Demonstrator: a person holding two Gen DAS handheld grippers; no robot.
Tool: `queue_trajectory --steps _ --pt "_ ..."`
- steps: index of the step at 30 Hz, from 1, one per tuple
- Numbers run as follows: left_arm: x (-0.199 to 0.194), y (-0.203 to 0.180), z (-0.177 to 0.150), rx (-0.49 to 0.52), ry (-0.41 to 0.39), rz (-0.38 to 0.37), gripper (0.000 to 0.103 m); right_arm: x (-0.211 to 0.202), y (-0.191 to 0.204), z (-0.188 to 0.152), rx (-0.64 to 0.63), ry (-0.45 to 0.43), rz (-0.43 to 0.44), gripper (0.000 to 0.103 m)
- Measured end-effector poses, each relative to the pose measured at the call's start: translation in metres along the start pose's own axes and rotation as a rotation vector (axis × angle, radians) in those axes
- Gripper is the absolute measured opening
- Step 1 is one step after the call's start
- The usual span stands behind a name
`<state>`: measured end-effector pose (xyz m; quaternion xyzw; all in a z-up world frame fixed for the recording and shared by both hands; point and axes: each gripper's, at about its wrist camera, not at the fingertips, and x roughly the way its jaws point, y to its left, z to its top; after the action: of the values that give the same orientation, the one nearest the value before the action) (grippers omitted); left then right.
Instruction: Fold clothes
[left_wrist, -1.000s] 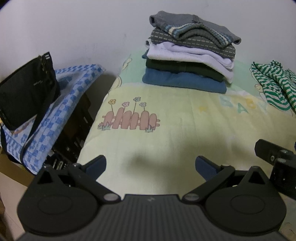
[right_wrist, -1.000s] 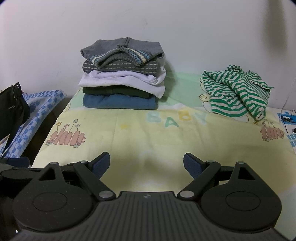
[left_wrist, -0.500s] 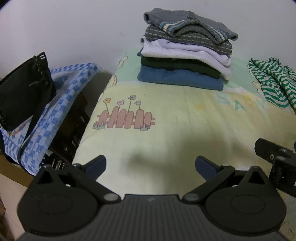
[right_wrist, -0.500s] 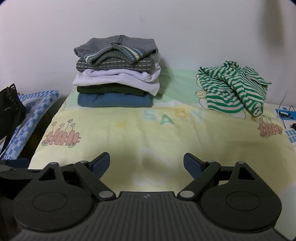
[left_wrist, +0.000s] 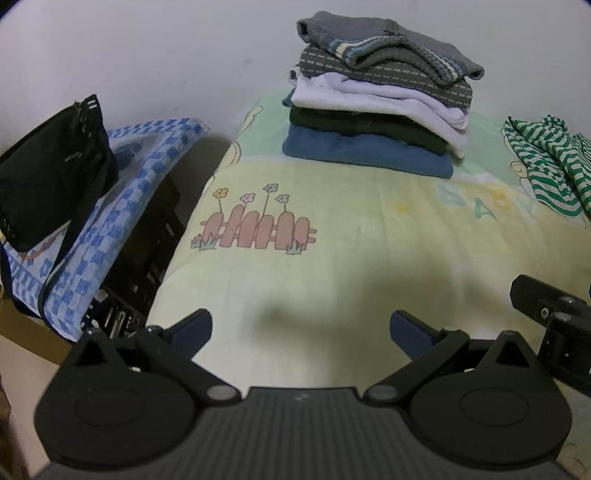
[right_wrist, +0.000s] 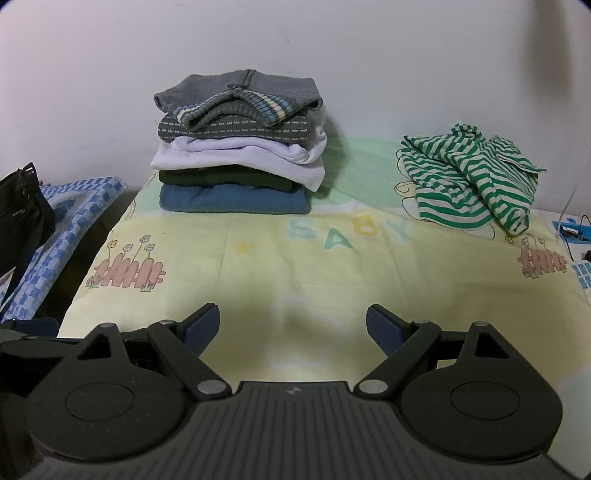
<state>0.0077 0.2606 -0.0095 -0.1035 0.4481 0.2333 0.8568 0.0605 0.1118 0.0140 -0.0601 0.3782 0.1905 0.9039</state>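
Left gripper (left_wrist: 301, 326): fingers (left_wrist: 192, 326) spread wide, empty, above the quilt (left_wrist: 351, 266).
Folded stack (left_wrist: 376, 114): far on the quilt, against the wall.
Striped garment (left_wrist: 546, 170): crumpled, right of the stack, apart from it.
Black bag (left_wrist: 48, 170): left, on blue checked cloth (left_wrist: 110, 221).

Plain white wall (right_wrist: 332, 44) (dim light), bed (right_wrist: 295, 266).

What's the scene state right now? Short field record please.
surface: baby-print blanket
folded: stack of folded clothes, back left by the wall
unfolded: green striped garment, crumpled, back right
left hand-held gripper: open, empty
right hand-held gripper: open, empty
off to the left: black bag on blue checked cloth
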Motion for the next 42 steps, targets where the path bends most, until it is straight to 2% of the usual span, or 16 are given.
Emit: queue_trajectory --steps 42 --pt "0.0017 -0.0069 0.0009 0.015 0.007 0.016 0.102 0.0066 -0.0042 0.0007 0.023 0.036 -0.004 0.089"
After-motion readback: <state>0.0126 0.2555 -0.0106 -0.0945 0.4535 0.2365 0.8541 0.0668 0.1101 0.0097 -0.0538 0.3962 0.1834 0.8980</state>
